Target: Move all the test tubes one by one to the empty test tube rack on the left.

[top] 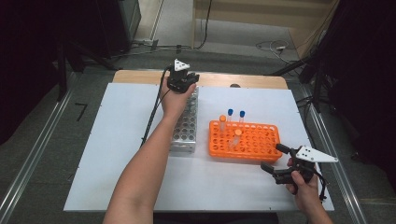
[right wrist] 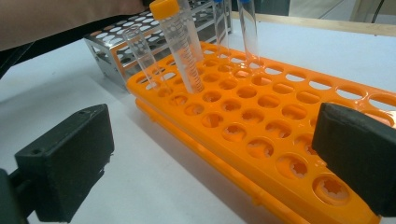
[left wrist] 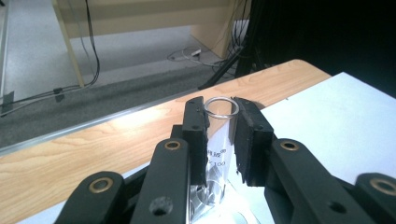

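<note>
Nearest the person, the right gripper (top: pixel 273 161) rests by the white table covering (top: pixel 116 154), its 2 black jaws spread wide and holding nothing, just beside the near right corner of the orange plastic tube rack (top: pixel 261 147). In the right gripper view this perforated rack (right wrist: pixel 289 135) carries a clear tube with an orange screw cap (right wrist: pixel 180 44); 2 blue-capped tubes (top: pixel 236 115) stand at its far edge. Left of it lies the long silver metal tube rack (top: pixel 187 128). Farthest, at that rack's far end, the left gripper (left wrist: pixel 222 133) pinches an uncapped clear glass tube (left wrist: pixel 222 116) upright between its pads, above the metal rack (left wrist: pixel 210 191).
</note>
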The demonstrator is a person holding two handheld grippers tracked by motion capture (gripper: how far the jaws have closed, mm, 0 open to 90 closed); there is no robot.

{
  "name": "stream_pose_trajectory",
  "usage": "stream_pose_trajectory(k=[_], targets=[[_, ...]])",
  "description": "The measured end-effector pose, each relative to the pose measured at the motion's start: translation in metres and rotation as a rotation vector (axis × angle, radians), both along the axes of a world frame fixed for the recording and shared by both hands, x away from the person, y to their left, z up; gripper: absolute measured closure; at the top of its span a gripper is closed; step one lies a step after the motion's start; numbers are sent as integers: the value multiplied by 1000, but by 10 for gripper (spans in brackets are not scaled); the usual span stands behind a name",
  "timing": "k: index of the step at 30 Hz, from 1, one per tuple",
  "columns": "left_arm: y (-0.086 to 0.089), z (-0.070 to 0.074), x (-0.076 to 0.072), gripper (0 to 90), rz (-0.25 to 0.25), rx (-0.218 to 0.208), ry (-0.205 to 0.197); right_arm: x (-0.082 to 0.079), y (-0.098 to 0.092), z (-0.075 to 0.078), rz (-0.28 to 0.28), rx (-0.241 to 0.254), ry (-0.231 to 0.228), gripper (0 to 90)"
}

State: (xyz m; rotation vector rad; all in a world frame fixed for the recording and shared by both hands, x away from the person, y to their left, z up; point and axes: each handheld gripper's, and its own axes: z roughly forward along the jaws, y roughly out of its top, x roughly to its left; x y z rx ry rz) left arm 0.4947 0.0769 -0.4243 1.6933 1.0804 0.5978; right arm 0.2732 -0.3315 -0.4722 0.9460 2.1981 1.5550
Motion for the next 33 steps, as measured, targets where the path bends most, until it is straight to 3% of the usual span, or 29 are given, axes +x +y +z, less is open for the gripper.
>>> stream_pose_trajectory(k=[6, 9, 12, 14, 15, 17, 19, 22, 28, 33], targets=[[-1, -4, 1, 745, 7, 19, 79, 0, 0, 0, 2, 0, 0, 0], [0, -3, 0, 732, -1, 21, 89, 1, 0, -1, 2, 1, 3, 0], [2, -3, 0, 624, -26, -7, 99, 1, 2, 0, 2, 1, 4, 0], [3, 0, -3, 534, -36, -29, 91, 0, 2, 0, 6, -2, 3, 0], [5, 2, -7, 425, -43, -70, 89, 0, 3, -1, 6, -2, 6, 0], [6, 3, -9, 311, -47, -88, 86, 1, 3, -1, 7, -3, 6, 0], [7, 6, -14, 266, -56, -106, 76, 1, 3, -1, 6, -2, 6, 0], [11, 10, -25, 123, -70, -123, 54, 2, 3, -1, 7, -1, 5, 0], [18, 18, -53, 35, -112, -171, 20, 2, 4, -1, 7, 3, 16, 0], [24, 24, -80, 0, -129, -167, -1, 2, 9, -1, 6, -5, 26, 0]])
